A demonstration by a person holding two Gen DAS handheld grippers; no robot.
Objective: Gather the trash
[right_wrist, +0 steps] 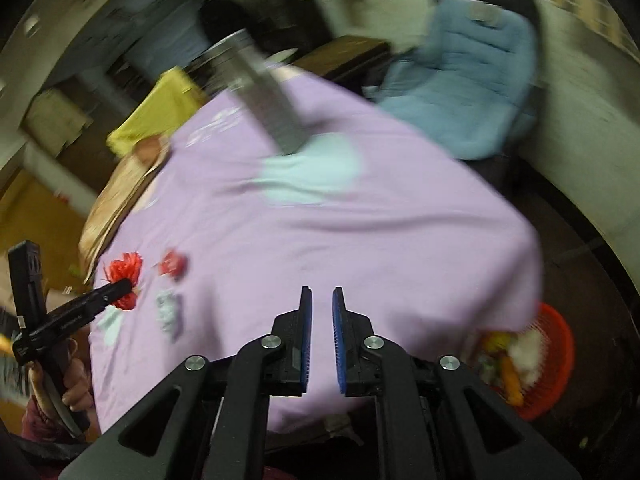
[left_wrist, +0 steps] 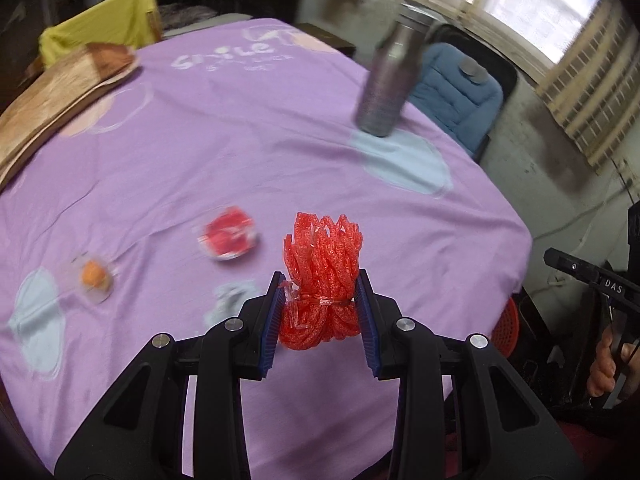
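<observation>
The left tool (left_wrist: pixel 320 304) is shown pinching a red foam-net bundle (left_wrist: pixel 322 280) between its blue pads, the bundle's long axis standing roughly upright between the jaws and above the purple-covered desk (left_wrist: pixel 280 140). The right tool (right_wrist: pixel 321 336) is seen with a narrow gap between its pads and nothing between them; it hangs over the near right part of the desk. The red basket (right_wrist: pixel 556 344), already holding scraps, sits on the floor below the desk's near right corner, to the right of both tools and closer to the right one. The held bundle must therefore be carried rightward past the desk's right edge, it is judged. Loose pieces remain near the near left edge: a red-and-white wrapper (left_wrist: pixel 230 238), an orange-centred wrapper (left_wrist: pixel 94 276) and a pale crumpled scrap (left_wrist: pixel 232 300). A metal bottle (left_wrist: pixel 390 76) stands toward the far right edge, well apart from the path, which appears unobstructed.
</observation>
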